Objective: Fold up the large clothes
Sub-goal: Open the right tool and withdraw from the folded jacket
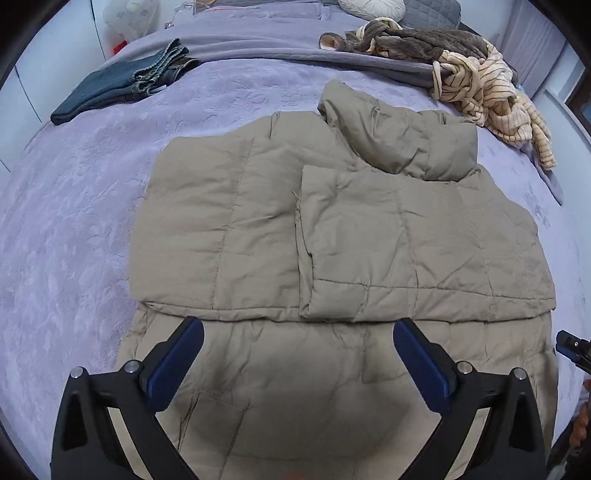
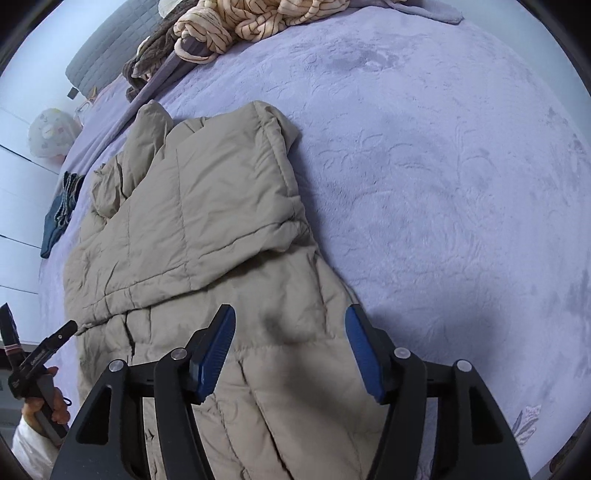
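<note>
A tan quilted puffer jacket [image 1: 332,236] lies flat on the lavender bed, sleeves folded in over its body and collar at the far end. It also shows in the right wrist view [image 2: 192,229]. My left gripper [image 1: 298,332] is open and empty, hovering over the jacket's near hem. My right gripper [image 2: 290,323] is open and empty, above the jacket's right edge near the hem. The right gripper's tip shows in the left wrist view [image 1: 570,349] at the right edge. The left gripper, held by a hand, shows in the right wrist view [image 2: 37,354] at the lower left.
Folded dark jeans [image 1: 118,85] lie at the far left of the bed. A heap of striped cream and brown clothes [image 1: 461,74] sits at the far right, also in the right wrist view [image 2: 236,22]. Pillows and a grey blanket [image 1: 258,48] lie at the head.
</note>
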A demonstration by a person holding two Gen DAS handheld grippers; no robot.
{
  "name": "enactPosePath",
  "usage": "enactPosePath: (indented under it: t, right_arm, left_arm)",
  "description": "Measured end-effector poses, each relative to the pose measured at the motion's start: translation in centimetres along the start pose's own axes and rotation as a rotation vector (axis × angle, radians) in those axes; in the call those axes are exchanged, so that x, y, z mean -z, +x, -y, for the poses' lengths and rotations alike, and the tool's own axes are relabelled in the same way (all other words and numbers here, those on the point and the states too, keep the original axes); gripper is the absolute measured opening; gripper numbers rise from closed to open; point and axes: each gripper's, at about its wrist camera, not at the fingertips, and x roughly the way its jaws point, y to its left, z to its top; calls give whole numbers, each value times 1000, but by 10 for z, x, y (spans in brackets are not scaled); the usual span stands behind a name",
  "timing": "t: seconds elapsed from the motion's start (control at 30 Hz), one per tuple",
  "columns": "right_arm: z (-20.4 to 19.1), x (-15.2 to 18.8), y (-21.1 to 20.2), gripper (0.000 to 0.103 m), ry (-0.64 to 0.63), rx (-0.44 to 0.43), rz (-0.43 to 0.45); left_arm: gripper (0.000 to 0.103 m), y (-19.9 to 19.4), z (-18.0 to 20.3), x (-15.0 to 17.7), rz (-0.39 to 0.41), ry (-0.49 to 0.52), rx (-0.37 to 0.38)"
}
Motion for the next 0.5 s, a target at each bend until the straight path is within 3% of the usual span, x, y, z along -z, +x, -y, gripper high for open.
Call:
enactPosePath:
  t: [0.23,0.3,0.5]
  right_arm:
    - [-2,11,-4,67,19,-25,-39]
    - [-5,14,-7,83,11,-40,-42]
    - [-11,25,-12,84,-17,-79,-84]
  left_arm:
    - [103,-11,6,16,-43,-10,-47]
    - [103,-15,7,21,-58,-12,-43]
    - [103,-24,10,33,-75,-3,-77]
